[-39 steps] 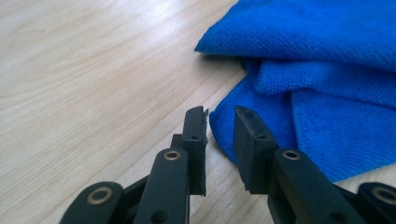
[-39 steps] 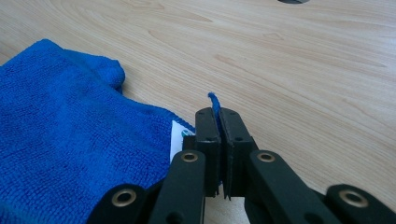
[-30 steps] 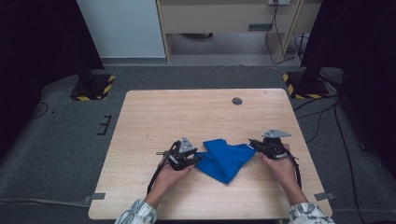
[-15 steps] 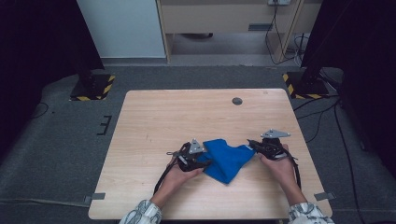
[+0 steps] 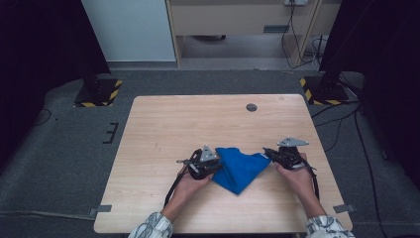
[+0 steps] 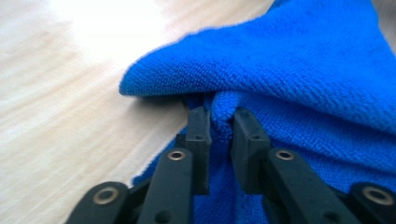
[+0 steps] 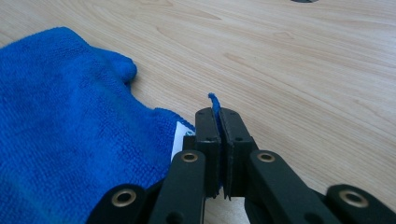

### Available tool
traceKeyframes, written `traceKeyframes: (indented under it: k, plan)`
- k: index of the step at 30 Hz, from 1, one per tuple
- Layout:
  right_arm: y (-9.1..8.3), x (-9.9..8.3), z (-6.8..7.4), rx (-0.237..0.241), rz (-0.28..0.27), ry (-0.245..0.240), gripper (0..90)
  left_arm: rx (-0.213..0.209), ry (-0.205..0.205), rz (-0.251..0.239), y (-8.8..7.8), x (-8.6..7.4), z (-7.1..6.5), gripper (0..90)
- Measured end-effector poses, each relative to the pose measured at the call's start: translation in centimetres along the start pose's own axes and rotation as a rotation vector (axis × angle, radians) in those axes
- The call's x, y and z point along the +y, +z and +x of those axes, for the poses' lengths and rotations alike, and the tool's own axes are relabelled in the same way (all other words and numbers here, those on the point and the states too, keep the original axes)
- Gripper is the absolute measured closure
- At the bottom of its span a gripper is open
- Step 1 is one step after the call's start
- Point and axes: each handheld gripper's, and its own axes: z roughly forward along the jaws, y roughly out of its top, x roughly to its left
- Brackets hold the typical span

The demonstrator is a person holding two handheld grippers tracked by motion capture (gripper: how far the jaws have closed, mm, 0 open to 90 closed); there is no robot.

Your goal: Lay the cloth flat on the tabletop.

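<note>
on table (image 5: 163, 124): blue cloth (image 5: 240, 168), both grippers

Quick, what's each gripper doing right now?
Left gripper: jaws have just been closing, now pinching a fold of the blue cloth.
Right gripper: closed on the cloth's edge.

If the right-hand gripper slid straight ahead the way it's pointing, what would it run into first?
Probably nothing: past the right gripper, shut on a blue cloth corner, lies bare table. The cloth bulk sits off to one side.

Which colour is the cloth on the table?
The cloth is plain bright blue; the left gripper view shows it best.
</note>
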Motion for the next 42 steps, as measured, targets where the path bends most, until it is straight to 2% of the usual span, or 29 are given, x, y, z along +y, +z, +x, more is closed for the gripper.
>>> traceKeyframes:
  k: [7,12,15,21,25,29,31,33,36,42]
  plan:
    - [-0.3,-0.1,-0.5,-0.023,0.002,0.008,87.6,0.055,-0.035,-0.034,-1.6,0.3,0.9,81.8]
    - [-0.5,-0.2,-0.7,-0.034,0.005,0.015,87.6,0.083,-0.034,-0.06,-2.8,0.5,1.7,82.1]
    - [-0.5,-0.2,-0.7,-0.036,0.004,0.011,87.6,0.096,-0.049,-0.082,-3.8,0.7,2.2,82.1]
    - [-0.6,-0.1,-0.7,-0.034,0.003,0.014,87.6,0.121,-0.042,-0.097,-5.5,0.8,2.8,82.5]
    - [-0.6,-0.2,-0.5,-0.035,0.011,0.009,87.6,0.129,-0.042,-0.008,-5.6,0.0,3.3,82.9]
    - [-0.9,-0.4,-0.6,-0.029,0.029,0.003,87.6,0.123,-0.037,0.044,-6.2,-1.0,3.5,83.7]
    - [-1.2,-0.6,-0.6,-0.029,0.03,0.007,87.6,0.137,-0.036,0.045,-6.6,-1.3,3.6,84.0]
    - [-1.4,-0.7,-0.7,-0.028,0.023,0.007,87.6,0.158,-0.055,0.029,-7.4,-1.4,3.9,84.2]
    - [-1.8,-0.7,-0.6,-0.025,0.016,0.011,87.6,0.169,-0.059,0.017,-8.0,-1.5,4.1,84.3]
    - [-1.6,-1.2,-0.5,-0.018,0.045,0.002,87.5,0.129,-0.031,0.134,-7.5,-2.9,3.4,84.1]
